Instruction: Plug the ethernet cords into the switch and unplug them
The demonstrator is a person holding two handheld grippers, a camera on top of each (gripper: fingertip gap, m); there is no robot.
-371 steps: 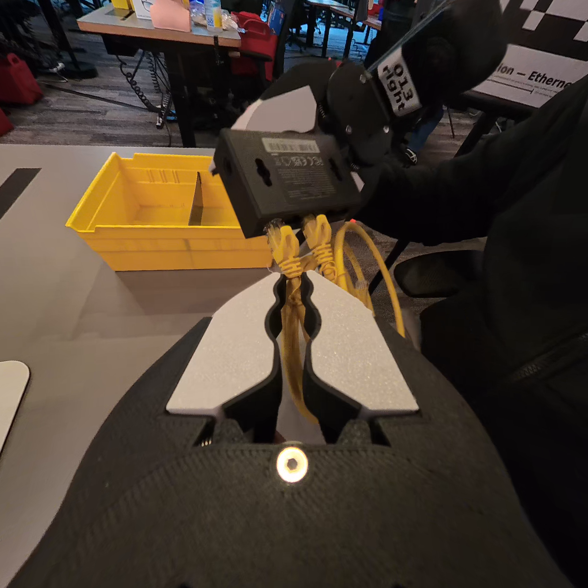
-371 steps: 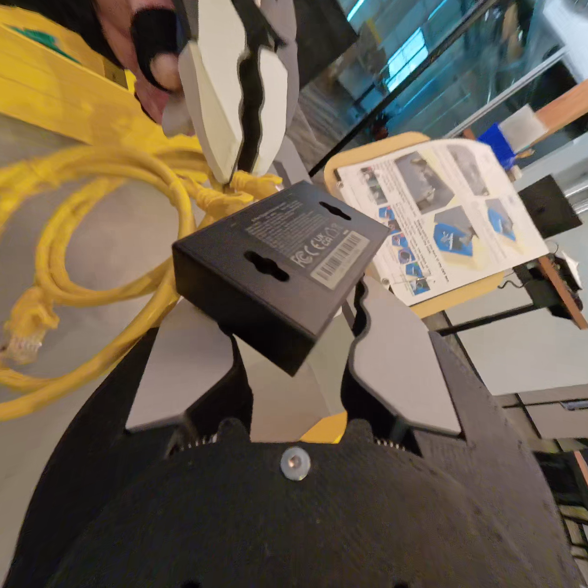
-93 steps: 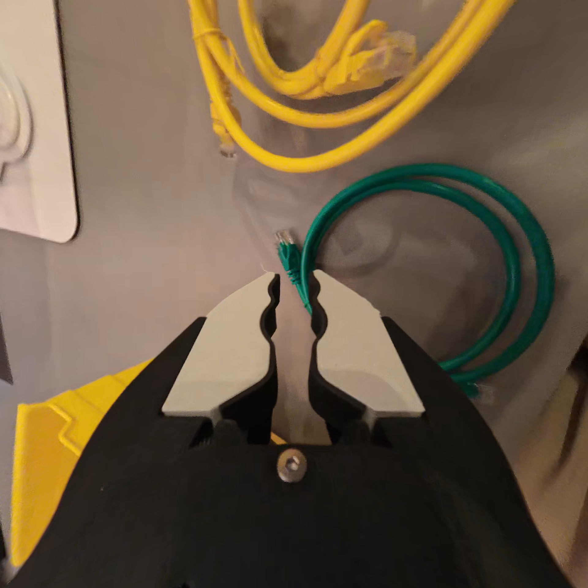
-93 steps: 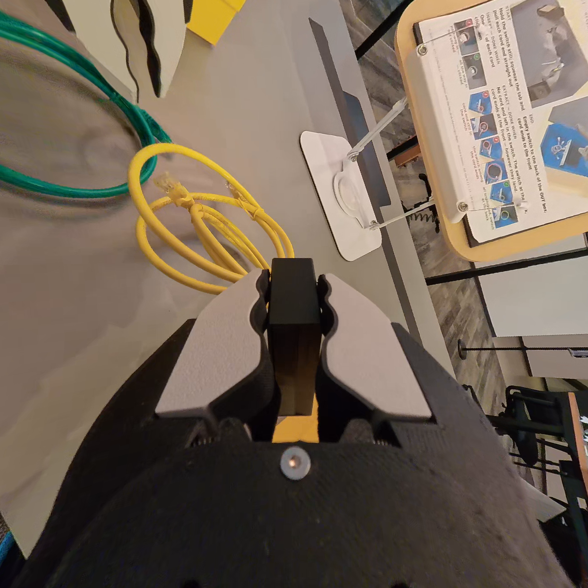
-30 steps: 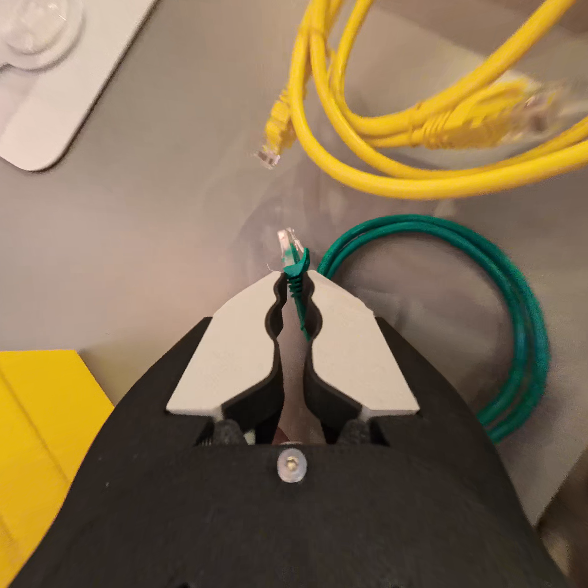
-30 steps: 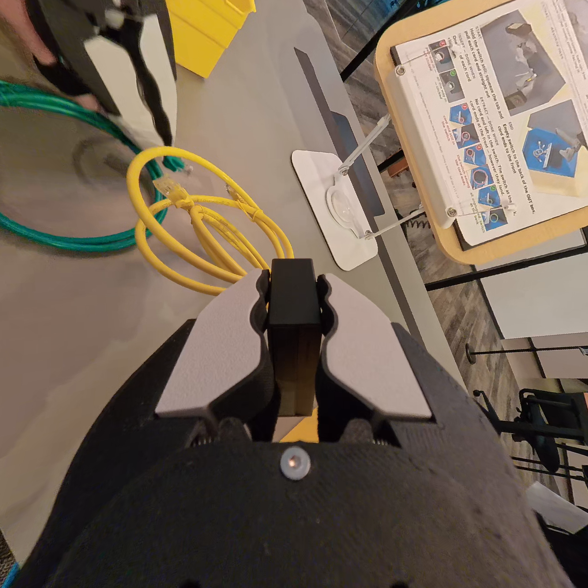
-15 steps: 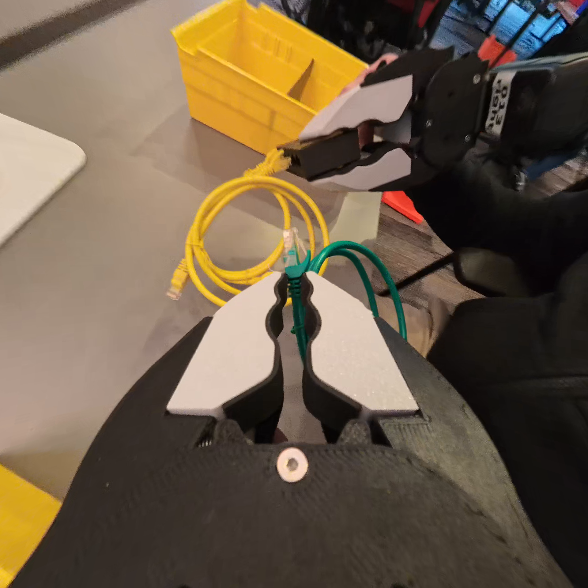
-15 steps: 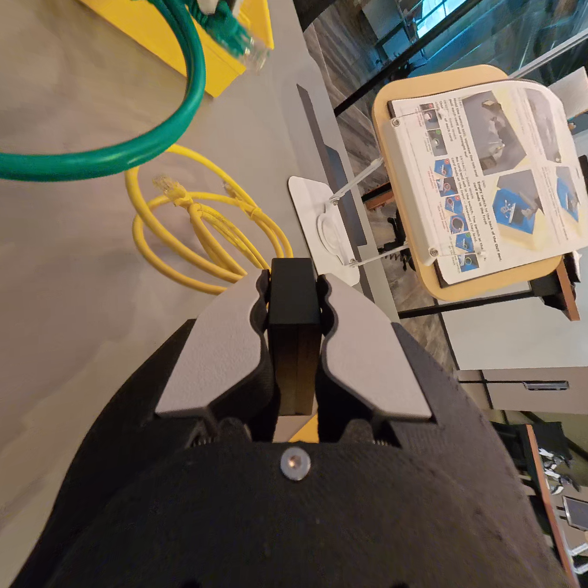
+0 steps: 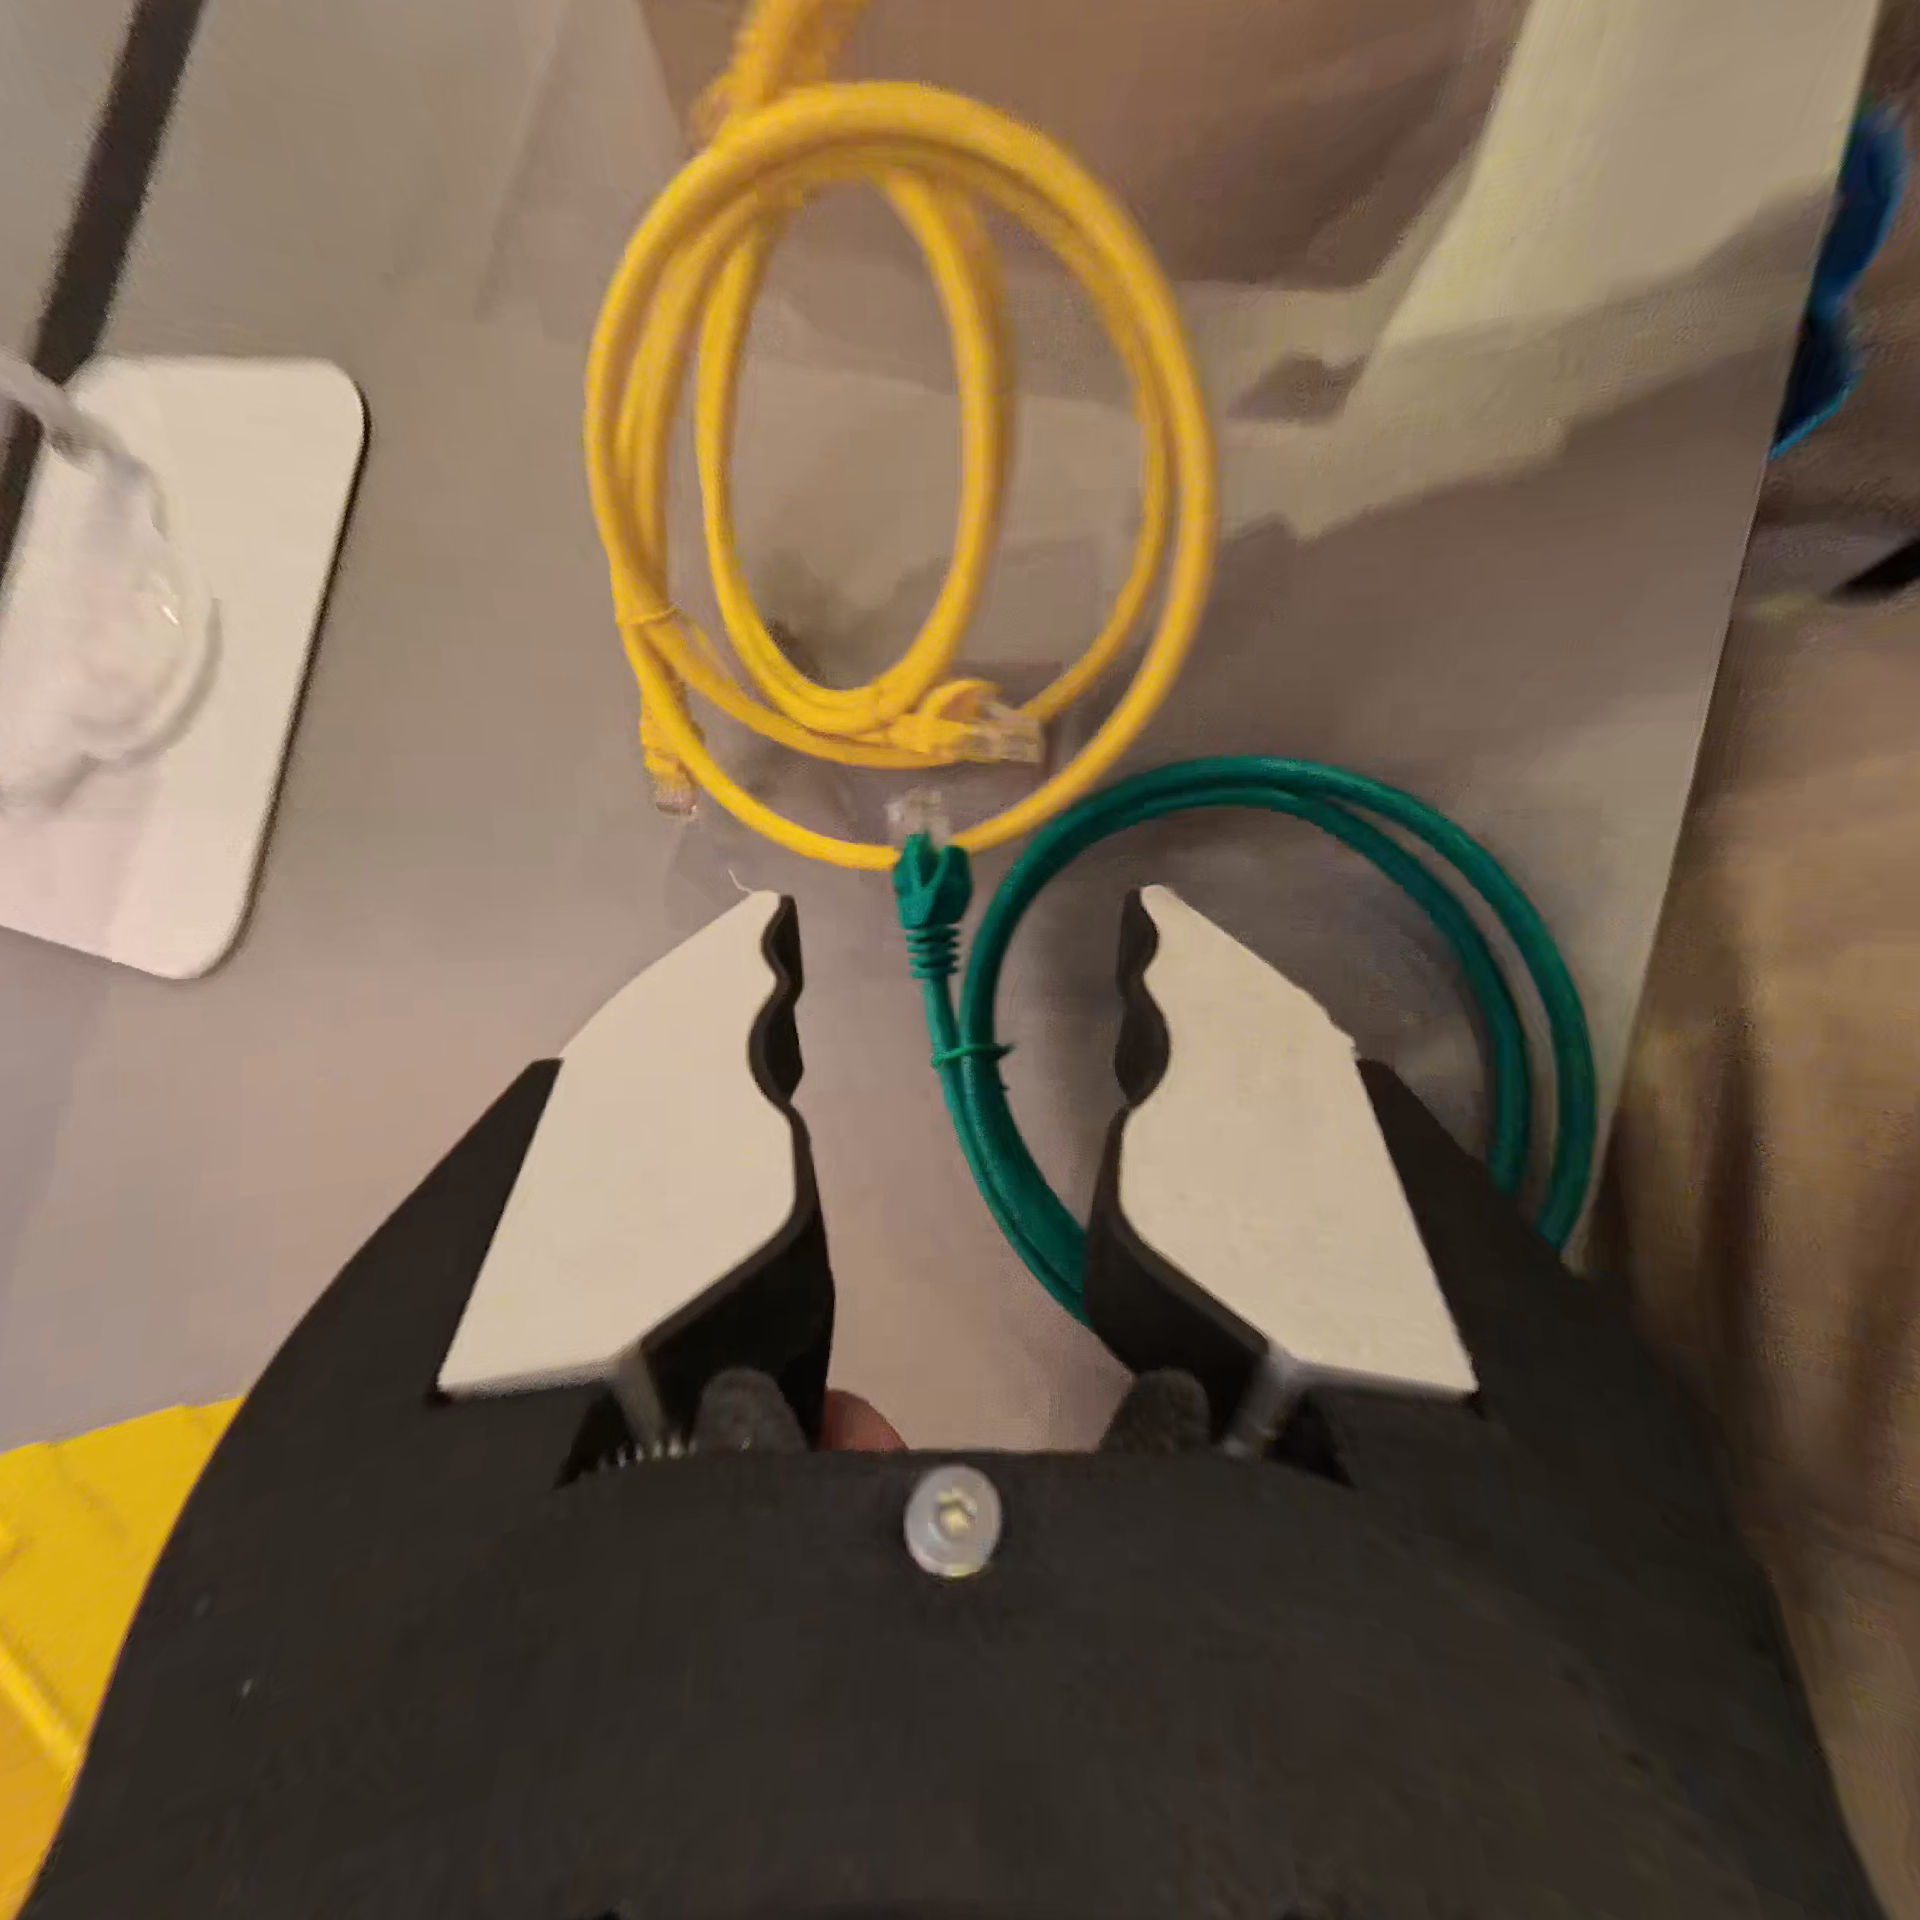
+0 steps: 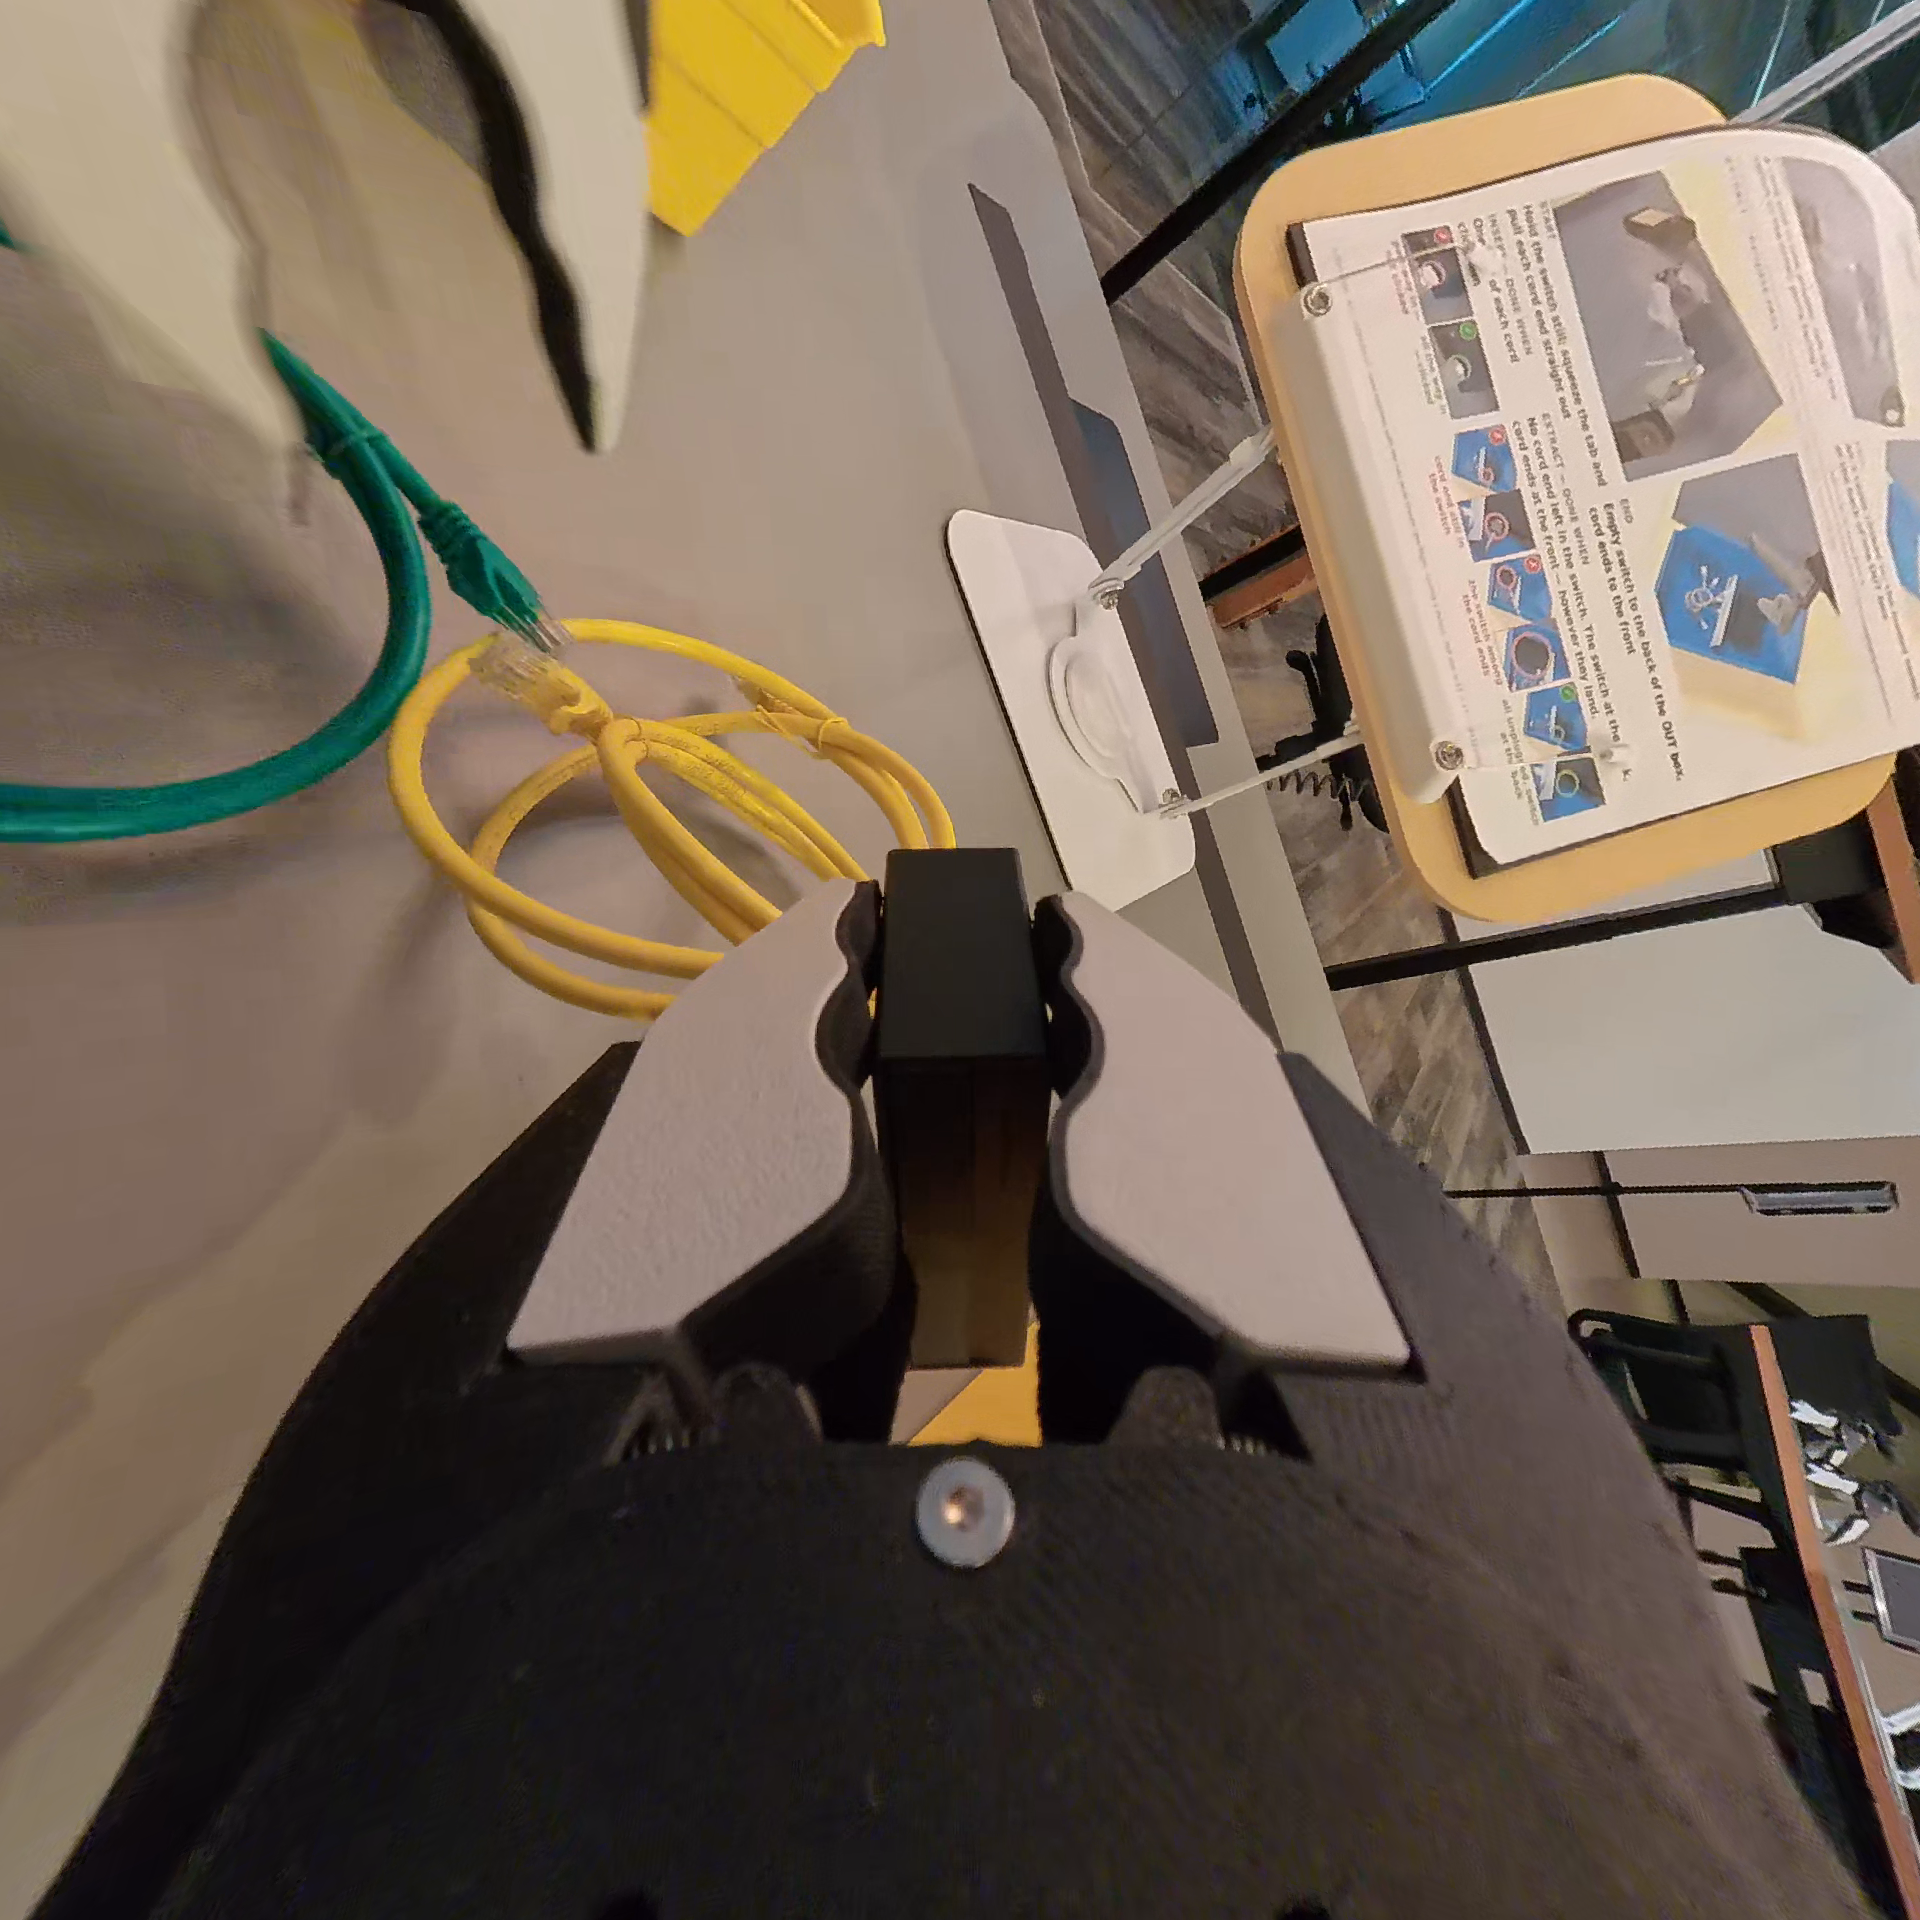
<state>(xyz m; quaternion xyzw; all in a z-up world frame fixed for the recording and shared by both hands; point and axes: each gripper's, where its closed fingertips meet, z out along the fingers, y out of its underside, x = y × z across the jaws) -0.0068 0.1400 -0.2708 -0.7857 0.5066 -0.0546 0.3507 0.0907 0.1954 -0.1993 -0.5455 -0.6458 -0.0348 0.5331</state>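
Note:
My left gripper (image 9: pixel 961 899) is open and points down at the grey table. The green ethernet cord (image 9: pixel 1496 935) lies coiled on the table, and its plug (image 9: pixel 928 883) rests between my open fingers, touching neither. The yellow ethernet cord (image 9: pixel 894 468) lies coiled just beyond it. My right gripper (image 10: pixel 956 899) is shut on the black switch (image 10: pixel 961 966), held edge-on above the table with no cord plugged in. In the right wrist view the green cord's plug (image 10: pixel 494 587) touches the yellow cord (image 10: pixel 665 790), with the left gripper's fingers (image 10: pixel 582 208) above them.
A white stand base (image 9: pixel 177 665) sits left of the cords and also shows in the right wrist view (image 10: pixel 1070 686). It holds an instruction sheet on a wooden board (image 10: pixel 1590 499). A yellow bin (image 10: pixel 748 94) stands farther off. The table's edge (image 9: pixel 1662 831) runs right of the green cord. My hands' fingertips stand some 15 cm from each other.
Half a second ago my left gripper was shut on the green cord, lifted near the switch. Now it has opened, tilted down, and the green cord lies on the table. The right gripper still holds the switch.

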